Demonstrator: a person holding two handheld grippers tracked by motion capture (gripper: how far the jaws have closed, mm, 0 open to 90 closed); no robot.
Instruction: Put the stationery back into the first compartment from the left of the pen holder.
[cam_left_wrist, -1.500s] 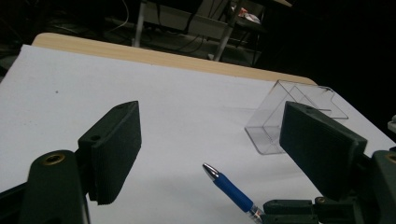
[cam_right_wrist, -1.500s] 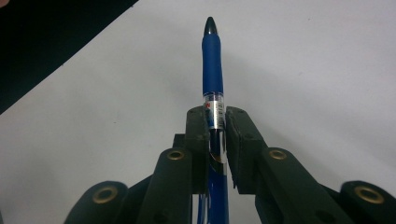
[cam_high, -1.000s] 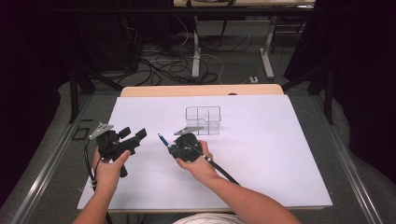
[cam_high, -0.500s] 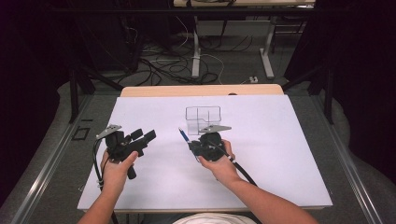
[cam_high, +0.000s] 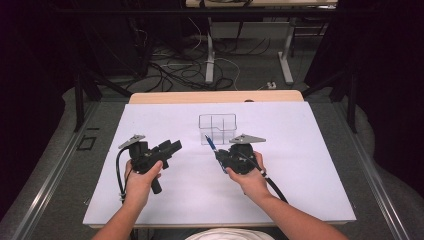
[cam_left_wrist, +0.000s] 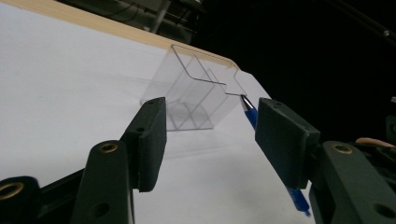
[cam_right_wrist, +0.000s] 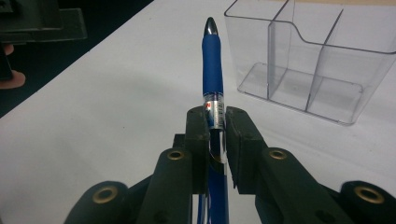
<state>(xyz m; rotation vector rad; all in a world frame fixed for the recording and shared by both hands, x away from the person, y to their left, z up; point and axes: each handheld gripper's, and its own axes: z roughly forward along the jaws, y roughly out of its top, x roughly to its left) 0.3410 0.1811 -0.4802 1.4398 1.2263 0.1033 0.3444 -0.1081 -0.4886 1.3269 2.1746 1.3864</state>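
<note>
My right gripper is shut on a blue pen at its clear barrel, and the pen's tip points up and away toward a clear plastic organizer with several compartments. The pen tip hovers just in front of the organizer's near left corner. My left gripper is open at the left, aimed at the organizer. Its jaws have just been closing, and nothing is between them. The pen shows beyond its right jaw.
A white sheet covers the table, with a wooden edge at the far side. Cables and table legs lie on the floor beyond. The left hand and its gripper appear at the upper left of the right gripper view.
The right gripper has carried the pen to the right, closer to the organizer. The left gripper has shifted right as well, and its jaws stand narrower than before.
</note>
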